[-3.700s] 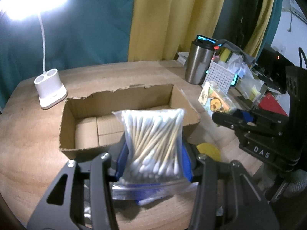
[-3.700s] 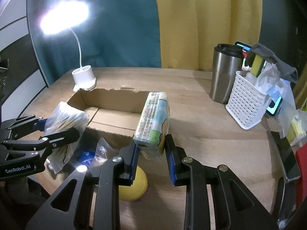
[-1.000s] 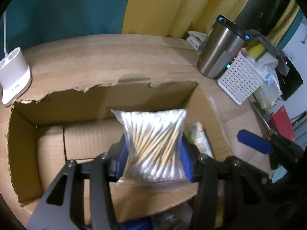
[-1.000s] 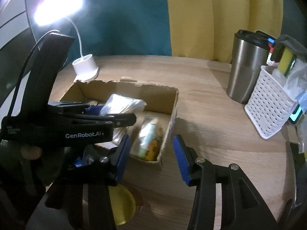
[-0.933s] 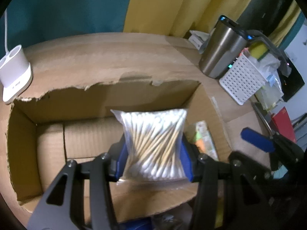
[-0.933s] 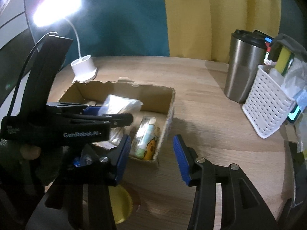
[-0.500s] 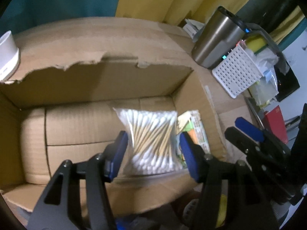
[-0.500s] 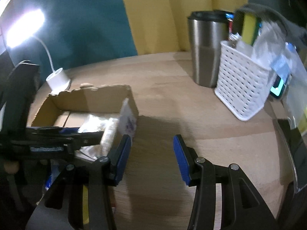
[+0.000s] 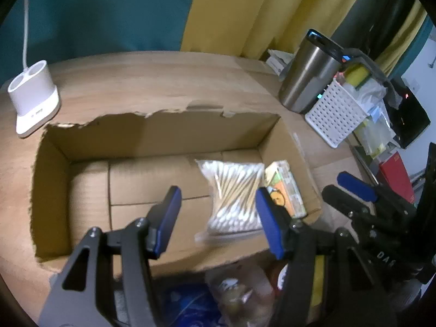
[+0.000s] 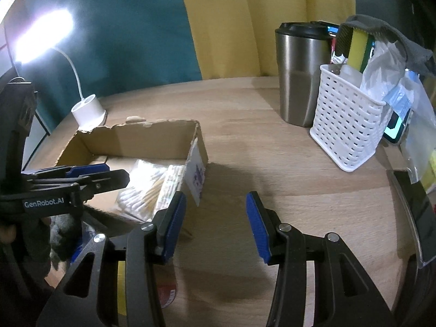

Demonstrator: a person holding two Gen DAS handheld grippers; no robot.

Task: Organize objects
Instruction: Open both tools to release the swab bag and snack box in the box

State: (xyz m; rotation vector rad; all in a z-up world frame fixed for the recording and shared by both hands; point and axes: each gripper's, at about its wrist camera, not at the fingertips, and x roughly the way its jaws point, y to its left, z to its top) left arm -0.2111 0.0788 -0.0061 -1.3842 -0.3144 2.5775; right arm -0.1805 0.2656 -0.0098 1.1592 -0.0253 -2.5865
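Note:
An open cardboard box (image 9: pixel 163 136) lies on the wooden table. A clear bag of cotton swabs (image 9: pixel 234 193) rests flat on the box floor at its right end. A colourful printed pack (image 9: pixel 284 188) lies beside it against the right wall. My left gripper (image 9: pixel 217 190) hovers open above the box, its blue pads clear of the bag. The right wrist view shows the box (image 10: pixel 152 136), the swab bag (image 10: pixel 141 188), the pack (image 10: pixel 170 188) and the left gripper (image 10: pixel 114 173). My right gripper (image 10: pixel 215 196) is open and empty over bare table right of the box.
A steel tumbler (image 10: pixel 299 76) and a white basket (image 10: pixel 346 133) stuffed with sponges and bags stand at the back right. A white lamp base (image 9: pixel 34 98) sits left of the box. Plastic bags and a jar (image 9: pixel 237 294) lie in front of the box.
My left gripper opened and let the swab bag drop onto the box floor, then drew back and left. My right gripper swung right, away from the box.

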